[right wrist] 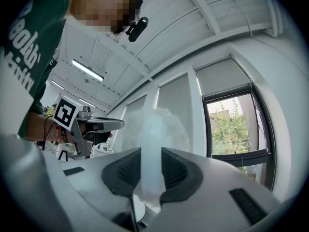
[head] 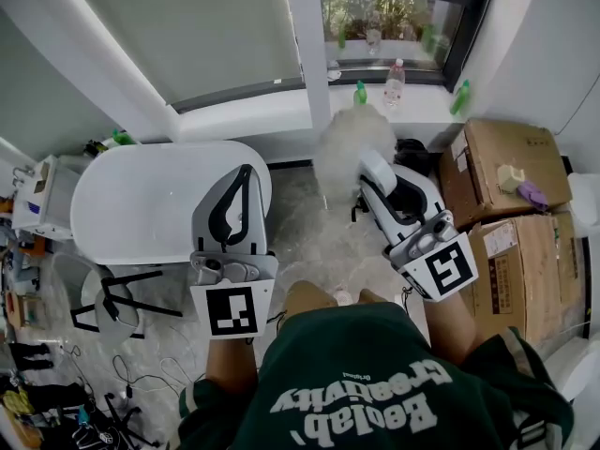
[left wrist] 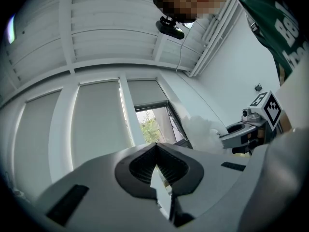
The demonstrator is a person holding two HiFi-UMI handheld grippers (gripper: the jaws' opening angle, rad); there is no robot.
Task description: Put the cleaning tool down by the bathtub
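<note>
The white bathtub (head: pixel 141 204) filled the left side of the floor, its rim reaching out under the left gripper (head: pixel 244 174). On the right, two cardboard boxes (head: pixel 506 172) stood against the wall, one nearer and one farther. Between tub and boxes, over the marbled floor, the cleaning tool (head: pixel 352 148), a fluffy white duster, was held up in the air well clear of the ground, its head pointing toward the far window wall.

The right gripper (head: pixel 372 169) had its jaws clamped on the duster's pale translucent handle (right wrist: pixel 150 149), which ran straight up between the dark ribbed pads (right wrist: pixel 176 170) to the fluffy head beyond. The left gripper's jaws were pressed together at the tips with nothing between them, seen in its own view (left wrist: pixel 155 151), and it hung above the tub's right end, apart from the duster.

On the far windowsill stood a clear bottle (head: pixel 395 81) and, just left of it, a small green bottle (head: pixel 360 92).
</note>
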